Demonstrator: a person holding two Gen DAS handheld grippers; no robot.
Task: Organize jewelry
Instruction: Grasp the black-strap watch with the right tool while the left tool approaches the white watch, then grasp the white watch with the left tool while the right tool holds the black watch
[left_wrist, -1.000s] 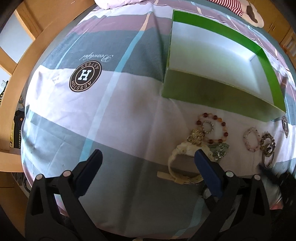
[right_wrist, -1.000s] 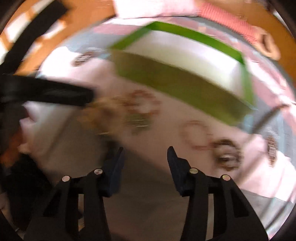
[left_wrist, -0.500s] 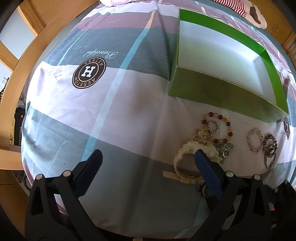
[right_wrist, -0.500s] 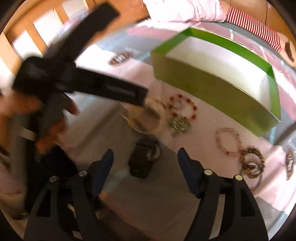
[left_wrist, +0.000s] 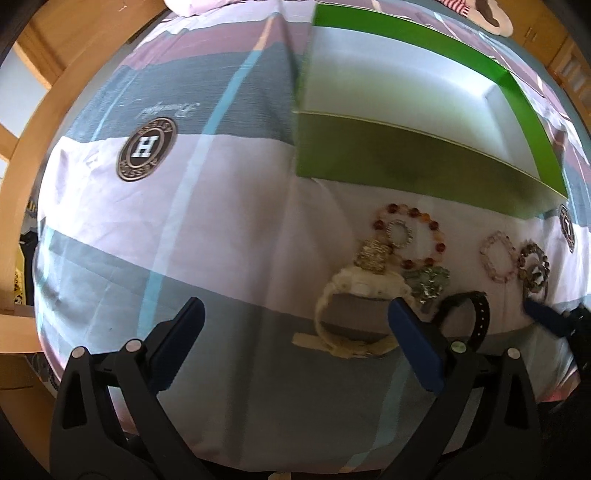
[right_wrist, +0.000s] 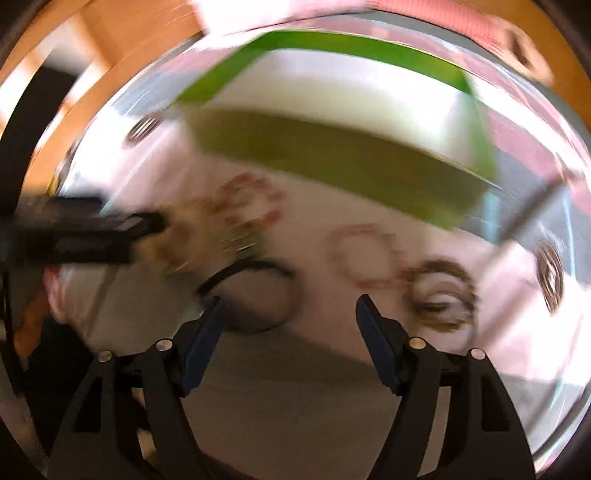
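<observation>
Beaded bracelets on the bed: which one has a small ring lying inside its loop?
The red and amber bracelet, nearest the green box; the pink one encloses nothing.

I'm over a bed (left_wrist: 229, 206) in a home bedroom: striped printed bedsheet (left_wrist: 147, 258), wooden bed frame (left_wrist: 22, 206) on the left, pillow (left_wrist: 207, 5) at the far end.

Left tool (left_wrist: 295, 325) open over bedspread (left_wrist: 221, 184); cream watch (left_wrist: 354, 291), bead bracelets (left_wrist: 410, 236) before green box (left_wrist: 406, 162); black watch (left_wrist: 469, 314), probably.

striped bedsheet (left_wrist: 229, 206), round H logo (left_wrist: 146, 149), wooden frame (left_wrist: 33, 122)
</observation>
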